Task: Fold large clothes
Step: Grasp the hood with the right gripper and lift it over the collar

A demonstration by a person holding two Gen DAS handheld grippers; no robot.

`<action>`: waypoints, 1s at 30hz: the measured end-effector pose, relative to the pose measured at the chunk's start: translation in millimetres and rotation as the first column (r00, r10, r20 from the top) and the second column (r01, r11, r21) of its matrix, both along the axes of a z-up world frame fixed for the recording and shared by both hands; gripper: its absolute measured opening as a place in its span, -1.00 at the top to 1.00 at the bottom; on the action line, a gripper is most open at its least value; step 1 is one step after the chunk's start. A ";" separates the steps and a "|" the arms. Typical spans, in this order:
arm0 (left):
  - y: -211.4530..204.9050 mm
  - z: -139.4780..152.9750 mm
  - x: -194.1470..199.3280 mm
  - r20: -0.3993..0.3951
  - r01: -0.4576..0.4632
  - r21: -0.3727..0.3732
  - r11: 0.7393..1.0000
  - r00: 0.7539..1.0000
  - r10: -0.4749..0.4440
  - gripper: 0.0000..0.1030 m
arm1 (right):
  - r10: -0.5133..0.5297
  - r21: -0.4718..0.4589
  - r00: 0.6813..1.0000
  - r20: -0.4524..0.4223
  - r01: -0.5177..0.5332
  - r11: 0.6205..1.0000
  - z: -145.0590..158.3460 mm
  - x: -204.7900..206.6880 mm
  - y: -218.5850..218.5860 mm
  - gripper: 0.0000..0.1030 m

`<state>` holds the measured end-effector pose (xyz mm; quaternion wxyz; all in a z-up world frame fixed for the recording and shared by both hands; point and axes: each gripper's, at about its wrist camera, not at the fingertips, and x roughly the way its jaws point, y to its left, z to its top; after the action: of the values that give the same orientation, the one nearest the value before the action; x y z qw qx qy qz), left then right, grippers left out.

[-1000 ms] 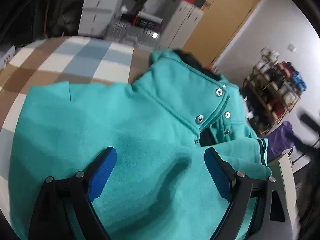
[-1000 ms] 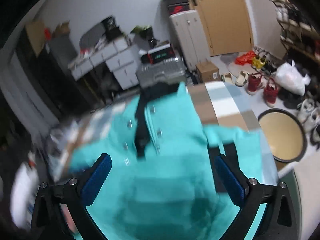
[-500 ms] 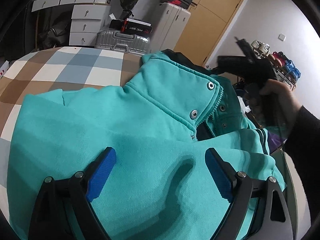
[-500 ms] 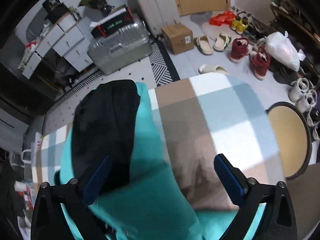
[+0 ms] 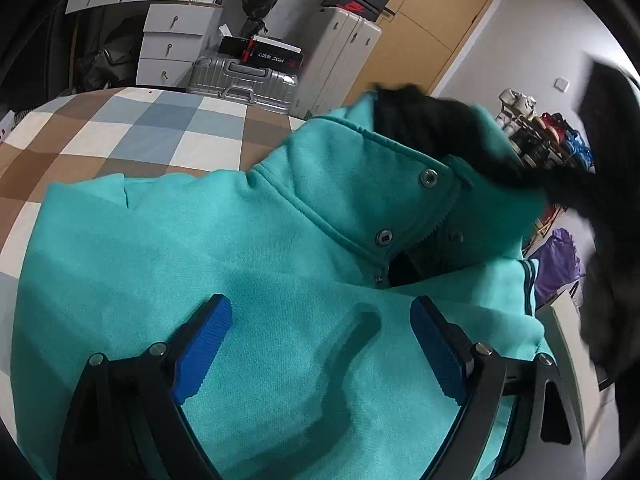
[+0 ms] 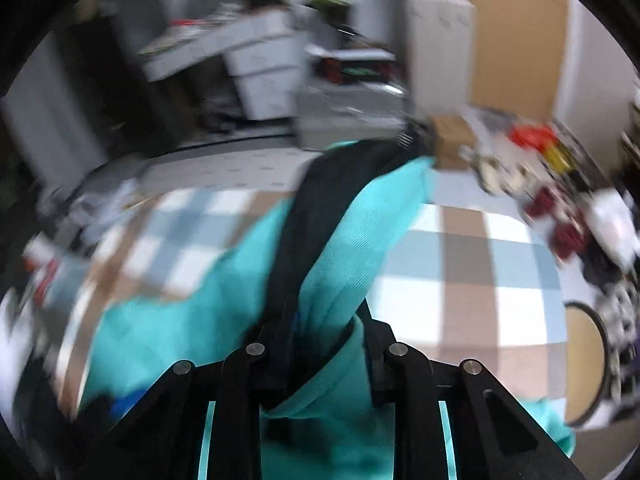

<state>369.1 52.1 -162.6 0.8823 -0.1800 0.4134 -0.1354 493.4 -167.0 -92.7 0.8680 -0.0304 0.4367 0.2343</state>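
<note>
1. The right gripper (image 6: 320, 336), half a second ago spread wide above the hood (image 6: 320, 216), is now clenched on it, pulling it off the checked bed (image 6: 472, 264).
2. That reads as the hood fold beginning.
3. The left gripper (image 5: 318, 344) stays released, hovering over the near body of the jacket (image 5: 200, 248).
4. Count: one jacket, two grippers; three snaps (image 5: 429, 178) show near the collar.

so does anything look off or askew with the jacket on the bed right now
The teal jacket lies rumpled, not flat: its black-lined collar is bunched and lifted in the shut right hand-held gripper. The left hand-held gripper hovers open.
</note>
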 end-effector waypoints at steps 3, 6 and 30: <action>1.1 0.1 -0.3 -0.002 -0.001 -0.014 1.000 1.000 0.001 -0.71 | 0.018 0.062 0.997 -0.071 -0.013 0.998 -12.3 -34.0 -9.8 0.56; 0.0 0.0 -0.7 -0.002 -0.001 -0.014 1.000 1.000 0.001 -0.71 | 0.027 0.134 0.981 -0.191 -0.002 0.991 -34.5 -45.1 -22.0 0.56; -3.3 1.9 -2.5 -0.012 -0.007 0.003 1.000 1.000 0.008 -0.71 | -0.400 0.392 0.807 -0.435 0.569 0.723 -40.0 58.0 -155.4 -0.63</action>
<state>366.6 48.7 -160.7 0.8806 -0.1810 0.4181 -0.1305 551.4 -322.4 -132.7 0.7924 0.3531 0.4867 0.1031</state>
